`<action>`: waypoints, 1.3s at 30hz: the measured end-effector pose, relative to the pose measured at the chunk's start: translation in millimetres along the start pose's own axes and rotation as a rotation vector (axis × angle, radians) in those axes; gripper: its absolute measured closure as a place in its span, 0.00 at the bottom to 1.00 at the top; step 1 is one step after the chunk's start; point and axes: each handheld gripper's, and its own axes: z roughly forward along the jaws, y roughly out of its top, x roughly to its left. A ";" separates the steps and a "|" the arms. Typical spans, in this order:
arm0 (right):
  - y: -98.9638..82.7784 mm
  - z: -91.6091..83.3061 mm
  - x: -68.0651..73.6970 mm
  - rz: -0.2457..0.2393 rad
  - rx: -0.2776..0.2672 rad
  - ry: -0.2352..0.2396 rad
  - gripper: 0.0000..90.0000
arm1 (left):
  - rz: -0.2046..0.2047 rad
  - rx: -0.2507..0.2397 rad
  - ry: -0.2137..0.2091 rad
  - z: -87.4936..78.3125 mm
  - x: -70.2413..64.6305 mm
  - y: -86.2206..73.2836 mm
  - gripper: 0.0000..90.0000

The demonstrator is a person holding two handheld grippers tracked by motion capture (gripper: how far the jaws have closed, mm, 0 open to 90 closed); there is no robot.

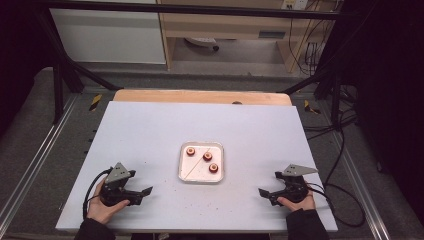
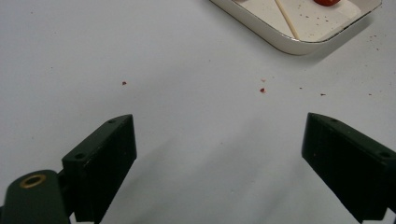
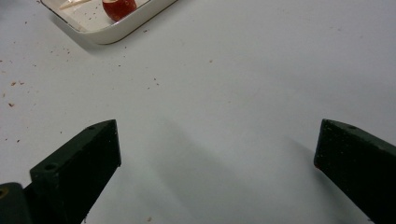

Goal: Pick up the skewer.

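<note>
A shallow white tray (image 1: pixel 201 176) sat on the white table (image 1: pixel 150 130), between the two grippers and a little ahead of both. In it lay three small red round pieces (image 1: pixel 207 156), apart from one another, and a thin wooden skewer (image 1: pixel 195 166) running slantwise across the tray floor. What the red pieces were could not be made out from the high view; each showed a paler middle.

The left gripper (image 1: pixel 145 191) rested low over the table, held in the person's left hand (image 1: pixel 102 209), jaws pointing toward the tray and spread wide with nothing between them. In the left gripper view the tray (image 2: pixel 299 44) lay ahead and to the right of the jaws, well apart from them, cut off by the top edge; a stretch of the skewer (image 2: pixel 286 17) and a sliver of one red piece (image 2: pixel 327 2) showed. Red crumbs (image 2: pixel 262 90) dotted the table between jaws and tray.

The right gripper (image 1: pixel 263 193), in the right hand (image 1: pixel 298 202), also pointed at the tray, jaws wide apart and empty. In its own view the tray's corner (image 3: pixel 112 33) stood ahead and to the left, cropped at the top, with one red piece (image 3: pixel 119 7) half visible and a skewer tip (image 3: pixel 72 3) beside it.
</note>
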 end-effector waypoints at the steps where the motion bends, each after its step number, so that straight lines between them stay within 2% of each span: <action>1: 0.0 0.0 0.0 0.000 0.000 0.000 0.01 | -0.002 0.000 0.002 0.1 0.0 0.2 0.11; 25: 4.3 -0.2 2.3 -0.019 0.003 -0.003 0.01 | 0.012 0.024 -0.022 7.3 -13.0 12.2 0.09; 39: 4.3 -0.4 2.3 -0.021 0.003 -0.002 0.01 | 0.032 0.052 -0.019 15.8 -27.4 27.0 0.11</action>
